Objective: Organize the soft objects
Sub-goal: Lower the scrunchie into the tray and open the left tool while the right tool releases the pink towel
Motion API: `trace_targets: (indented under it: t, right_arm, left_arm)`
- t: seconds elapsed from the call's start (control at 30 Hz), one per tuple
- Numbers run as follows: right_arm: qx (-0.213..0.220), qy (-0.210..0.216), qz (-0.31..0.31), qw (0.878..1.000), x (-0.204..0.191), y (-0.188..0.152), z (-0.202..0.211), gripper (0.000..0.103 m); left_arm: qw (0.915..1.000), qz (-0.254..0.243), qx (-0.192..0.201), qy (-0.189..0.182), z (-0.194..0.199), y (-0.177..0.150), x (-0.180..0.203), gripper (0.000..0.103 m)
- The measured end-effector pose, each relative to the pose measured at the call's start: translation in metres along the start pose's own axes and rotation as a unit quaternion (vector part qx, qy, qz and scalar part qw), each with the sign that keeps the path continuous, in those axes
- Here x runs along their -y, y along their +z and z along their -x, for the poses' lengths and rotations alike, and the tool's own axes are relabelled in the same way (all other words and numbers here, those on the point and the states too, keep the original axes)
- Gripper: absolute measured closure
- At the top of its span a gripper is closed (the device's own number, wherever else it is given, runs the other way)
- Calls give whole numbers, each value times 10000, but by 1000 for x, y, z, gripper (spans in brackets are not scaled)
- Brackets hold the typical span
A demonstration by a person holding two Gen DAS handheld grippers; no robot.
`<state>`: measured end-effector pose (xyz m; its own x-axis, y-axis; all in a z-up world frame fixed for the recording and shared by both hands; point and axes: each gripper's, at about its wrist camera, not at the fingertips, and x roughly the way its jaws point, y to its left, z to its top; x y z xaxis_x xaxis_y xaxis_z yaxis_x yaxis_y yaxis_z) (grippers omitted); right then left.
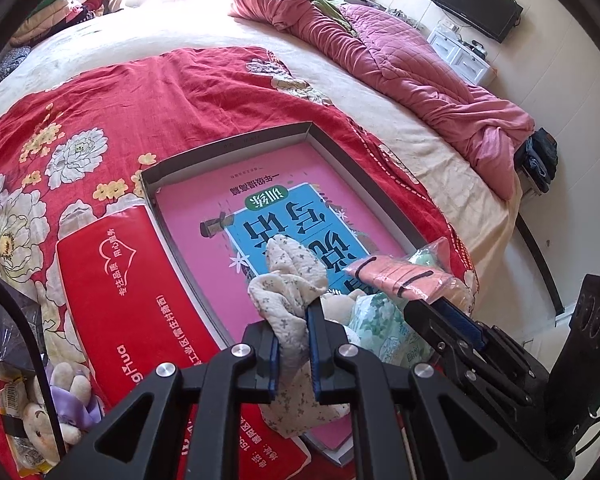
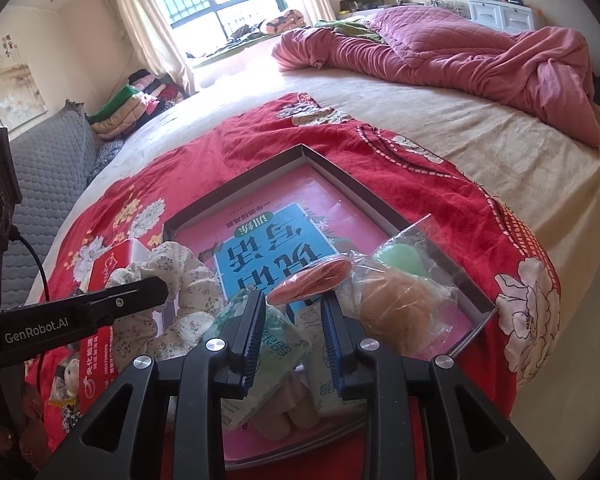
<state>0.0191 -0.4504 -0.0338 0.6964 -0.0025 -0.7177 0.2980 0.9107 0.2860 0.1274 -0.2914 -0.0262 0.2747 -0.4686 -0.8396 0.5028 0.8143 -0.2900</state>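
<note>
Floral cream cloth (image 1: 288, 304) clamped in left gripper (image 1: 294, 344), hanging over shallow box (image 1: 236, 140) on the bed. Coral fabric item (image 2: 310, 282) lies just ahead of right gripper (image 2: 294, 320), jaws parted, not pressing it.

The bottom end of the flowery cloth (image 1: 290, 312) went down behind the black arms of the left gripper (image 1: 293, 346), so it could not be seen. The near edge of the box (image 2: 384, 208) was hidden by gripper parts in both views. The pink book (image 2: 340, 216) was partly covered by soft things, so its big words were not whole. A small plush toy (image 1: 40, 420) sat half behind a black bar. The tissue pack (image 2: 260, 344) had print too blurry to read.
</note>
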Motion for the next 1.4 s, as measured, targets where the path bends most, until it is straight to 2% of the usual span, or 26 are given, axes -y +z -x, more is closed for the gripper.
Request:
trace_targets:
  t: [0.2, 0.33, 0.6, 0.9, 1.4]
  right_arm:
    - [1, -48, -24, 10000, 3, -2, 8, 71]
    - [40, -58, -85, 9999, 6, -1, 15, 70]
    - [99, -91, -106, 9999, 9, 0, 26, 69]
    - [151, -135, -186, 9996, 15, 1, 35, 68]
    - [254, -159, -220, 9993, 14, 5, 46, 65]
  left_arm:
    - [10000, -24, -29, -26, -2, -1, 1, 92]
    - [10000, -52, -53, -32, -3, -1, 3, 89]
    - [9999, 0, -95, -107, -4, -1, 3, 64]
    - [9998, 84, -104, -126, -1, -1, -1, 45]
    - [9994, 274, -7, -191, 18, 1, -11, 36]
